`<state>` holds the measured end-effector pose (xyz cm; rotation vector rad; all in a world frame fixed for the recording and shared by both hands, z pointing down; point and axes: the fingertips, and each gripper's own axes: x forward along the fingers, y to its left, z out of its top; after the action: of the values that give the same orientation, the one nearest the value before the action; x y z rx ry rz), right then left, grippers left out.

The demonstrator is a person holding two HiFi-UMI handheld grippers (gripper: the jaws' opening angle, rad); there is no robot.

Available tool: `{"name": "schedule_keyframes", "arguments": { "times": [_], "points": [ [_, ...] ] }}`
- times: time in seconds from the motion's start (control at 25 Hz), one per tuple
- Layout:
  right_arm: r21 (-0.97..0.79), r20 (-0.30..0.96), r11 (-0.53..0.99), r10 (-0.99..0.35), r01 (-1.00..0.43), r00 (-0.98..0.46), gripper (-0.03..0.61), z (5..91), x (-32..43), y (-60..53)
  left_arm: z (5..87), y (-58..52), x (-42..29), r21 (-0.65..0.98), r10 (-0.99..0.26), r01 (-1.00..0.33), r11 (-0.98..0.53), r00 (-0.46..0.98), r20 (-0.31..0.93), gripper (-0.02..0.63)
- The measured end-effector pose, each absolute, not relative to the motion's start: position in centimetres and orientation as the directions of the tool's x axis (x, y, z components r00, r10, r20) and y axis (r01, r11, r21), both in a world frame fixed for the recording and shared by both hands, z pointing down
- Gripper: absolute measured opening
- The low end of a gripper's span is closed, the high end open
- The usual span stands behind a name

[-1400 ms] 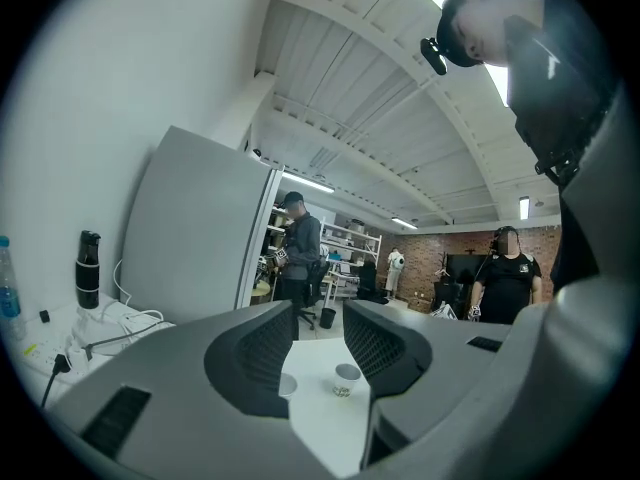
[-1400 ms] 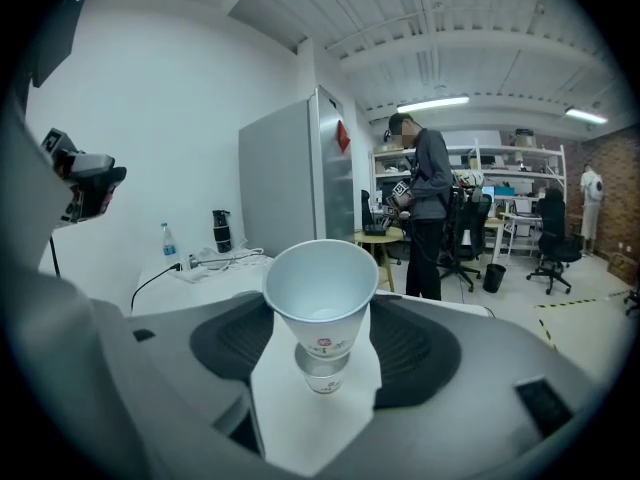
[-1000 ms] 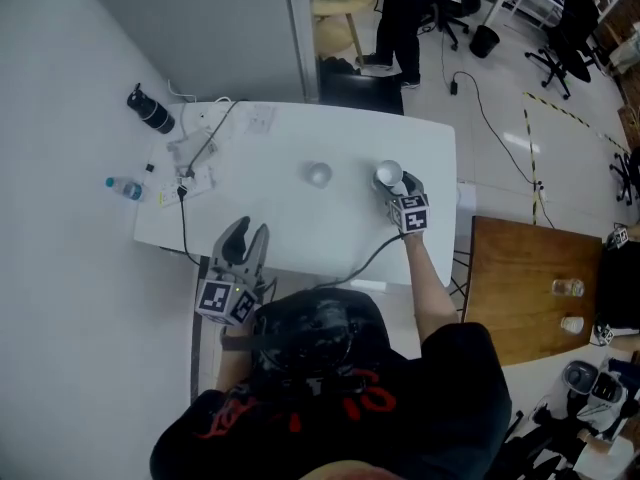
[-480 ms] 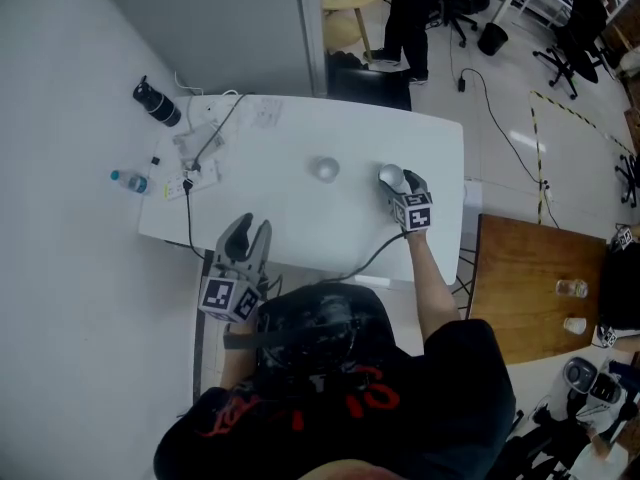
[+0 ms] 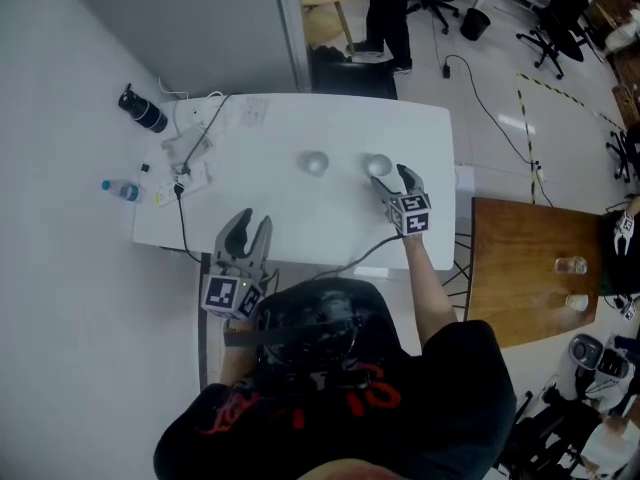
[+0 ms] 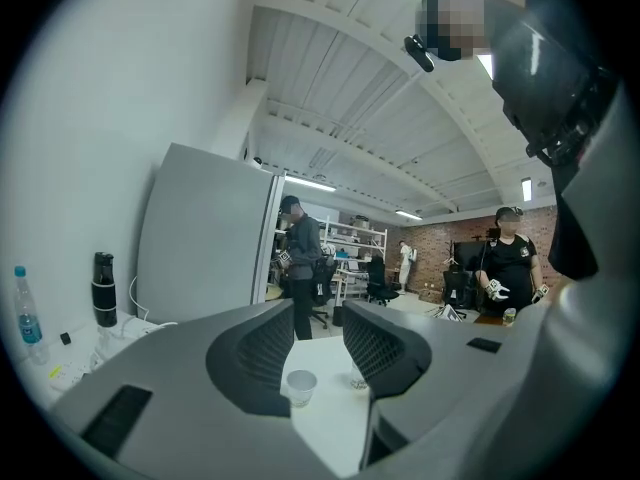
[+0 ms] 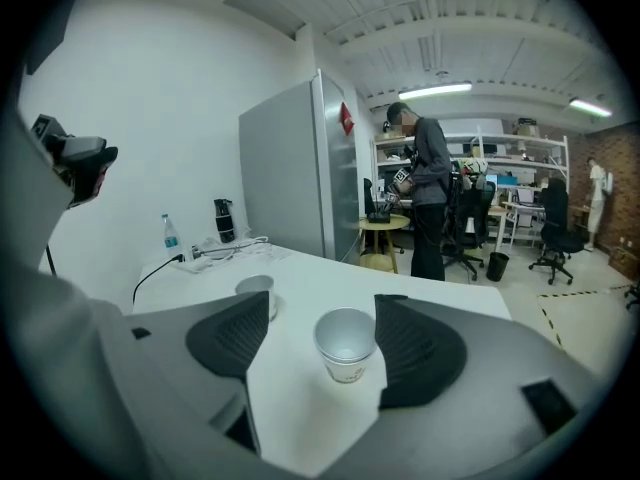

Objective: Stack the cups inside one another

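A: Why is the right tool (image 5: 404,179) standing so wide?

B: It is straddling the right-hand cup (image 7: 347,345), one jaw on each side; the pads are not pressing as far as I can see; the cup is resting upright on the tabletop (image 5: 280,208), lined up, I judge, for a grasp.

A: And the other cup (image 5: 317,163)?

B: It is standing near, mouth up, ready to be nested; the left tool (image 5: 249,225) is hovering at the near edge, jaws apart, holding nothing, leaving the path free.

Black short-sleeved shirt (image 5: 440,388), red print (image 5: 360,398); grey left gripper (image 5: 251,226), right gripper (image 5: 395,180), black-white marker cubes (image 5: 224,295).
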<state>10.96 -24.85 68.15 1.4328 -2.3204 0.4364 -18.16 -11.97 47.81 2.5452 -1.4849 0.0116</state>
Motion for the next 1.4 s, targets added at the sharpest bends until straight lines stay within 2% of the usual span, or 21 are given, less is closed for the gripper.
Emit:
{"name": "schedule_keyframes", "arguments": {
  "times": [0.44, 0.52, 0.64, 0.96, 1.16, 1.4],
  "points": [
    [-0.058, 0.231, 0.414, -0.88, -0.908, -0.416, 0.341, 57.1, 8.7, -20.3, 47.7, -11.5, -17.6, 0.163, -0.847, -0.845, -0.51, 0.526, 0.079, 0.135],
    [-0.075, 0.175, 0.413, -0.891, -0.908, -0.419, 0.311, 54.8, 8.5, -19.4, 47.4, -11.4, -17.3, 0.173, -0.845, -0.84, -0.515, 0.531, 0.067, 0.133],
    [-0.079, 0.118, 0.413, -0.9, -0.907, -0.42, 0.311, 51.9, 8.3, -18.2, 47.0, -11.2, -17.0, 0.18, -0.841, -0.834, -0.521, 0.538, 0.057, 0.133],
    [-0.045, 0.024, 0.442, -0.896, -0.896, -0.443, 0.311, 45.9, 6.9, -15.6, 46.6, -11.7, -17.5, 0.191, -0.838, -0.83, -0.524, 0.543, 0.061, 0.133],
    [-0.118, -0.043, 0.514, -0.857, -0.849, -0.513, 0.311, 43.3, 4.7, -13.1, 46.5, -11.6, -17.6, 0.205, -0.833, -0.821, -0.533, 0.552, 0.046, 0.129],
    [-0.02, 0.028, 0.602, -0.798, -0.798, -0.602, 0.311, 44.7, 1.8, -12.0, 45.8, -10.5, -16.8, 0.256, -0.8, -0.77, -0.585, 0.599, -0.028, 0.137]
  ]
}}
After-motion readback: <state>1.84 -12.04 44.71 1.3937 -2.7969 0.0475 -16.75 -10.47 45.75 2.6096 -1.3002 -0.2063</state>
